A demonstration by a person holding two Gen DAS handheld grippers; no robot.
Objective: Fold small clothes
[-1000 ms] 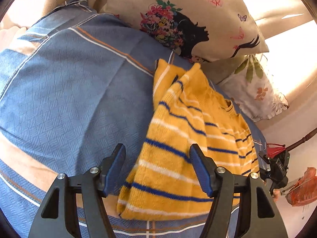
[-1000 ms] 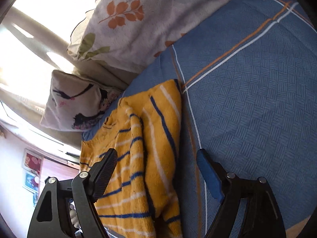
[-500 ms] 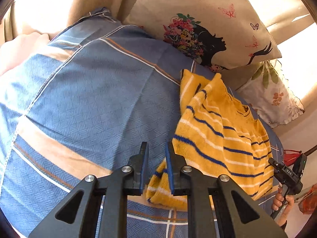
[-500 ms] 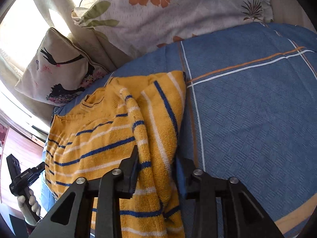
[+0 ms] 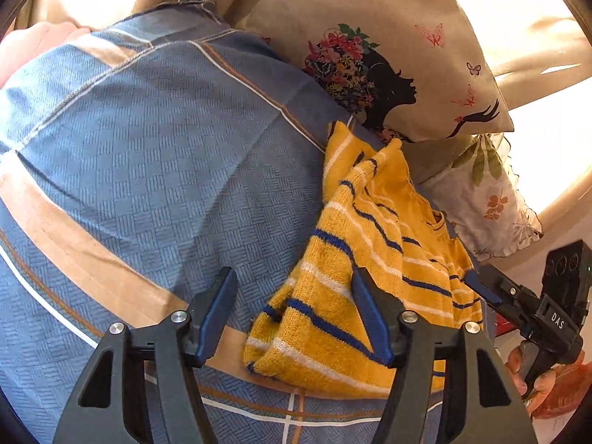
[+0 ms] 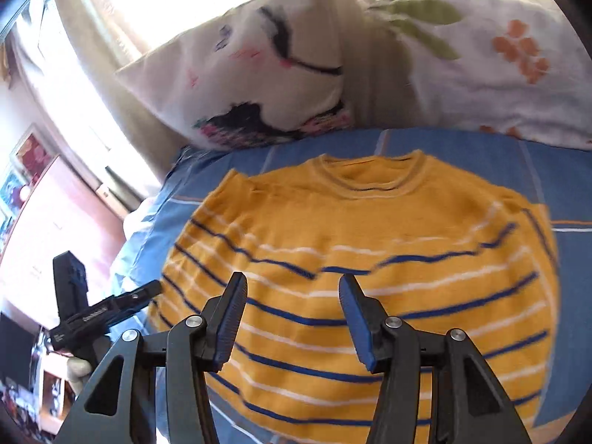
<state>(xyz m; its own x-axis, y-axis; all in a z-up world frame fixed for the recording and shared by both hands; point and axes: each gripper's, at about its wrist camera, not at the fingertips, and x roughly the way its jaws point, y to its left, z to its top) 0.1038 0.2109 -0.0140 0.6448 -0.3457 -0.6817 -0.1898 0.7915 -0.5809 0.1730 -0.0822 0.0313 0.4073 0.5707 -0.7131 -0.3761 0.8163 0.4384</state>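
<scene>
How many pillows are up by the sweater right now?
2. The silhouette-print pillow sits at the head of the blue bedspread, just behind the yellow striped sweater. The leaf-print pillow lies beside it. Others may be out of frame.

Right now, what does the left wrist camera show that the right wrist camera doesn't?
Only the left wrist view shows the sweater's folded sleeve edge bunched on the bedspread's tan band, and the silhouette pillow's full print.

Only the right wrist view shows the sweater's round neckline and the wall pictures.

Both show the yellow striped sweater on the blue bedspread, two pillows, and both grippers, left and right, open.
</scene>
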